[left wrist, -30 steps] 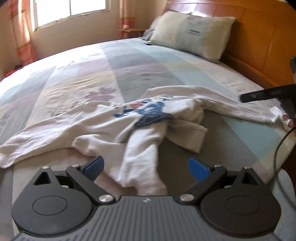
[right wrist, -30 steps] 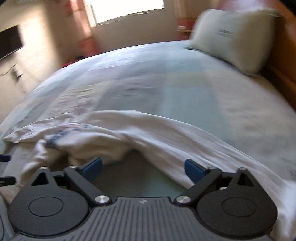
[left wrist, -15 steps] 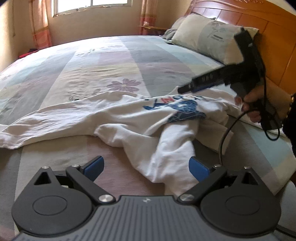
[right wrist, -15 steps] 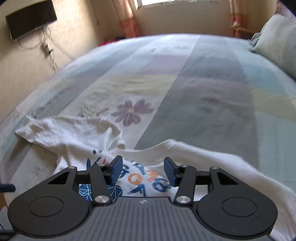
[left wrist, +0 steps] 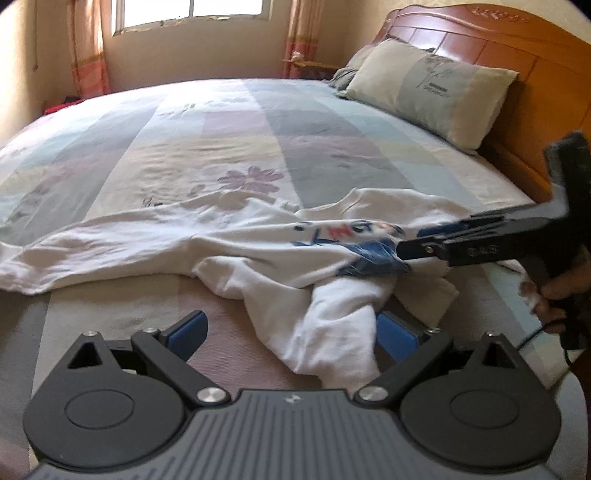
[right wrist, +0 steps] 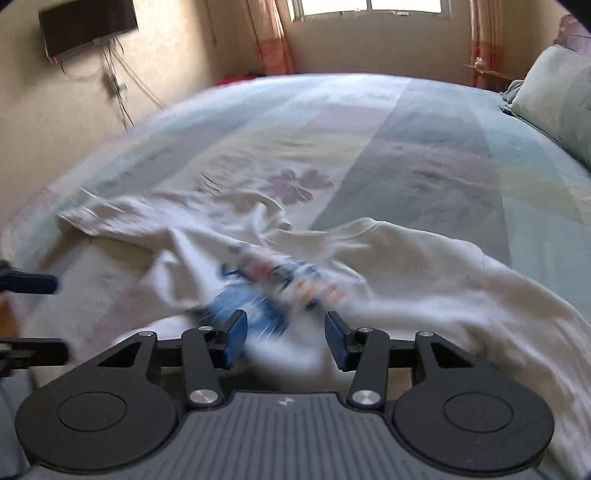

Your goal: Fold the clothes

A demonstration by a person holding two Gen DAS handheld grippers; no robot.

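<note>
Two grippers: both in view above one crumpled garment on a bed.
Shirt: white, with a blue, red and orange print; lies bunched and twisted on the near part of the bed, unfolded.
Shirt layout: one long part runs out flat toward the left edge in the left view; a thick fold hangs toward the near edge between the left jaws.
Collar: ribbed edge, on the far side of the print in the right view.
Left gripper: jaws wide apart; the hanging fold lies between them, close to the right-hand pad, no pinch seen; holds nothing.
Right gripper: jaws about half open, having just closed from wide and then eased out slightly; blurred printed cloth lies between the pads, which do not press on it.
Right gripper, seen from the left view: reaches in from the right, tips at the blue print of the shirt.
Hand: grips the right gripper's handle at the right edge; a cable hangs below it.
Bed: sheet in pastel blocks with purple flowers.
Pillow: against the wooden headboard, well apart from the shirt.
Window: far wall, curtains at both sides.
Screen: dark, on the left wall in the right view.
</note>
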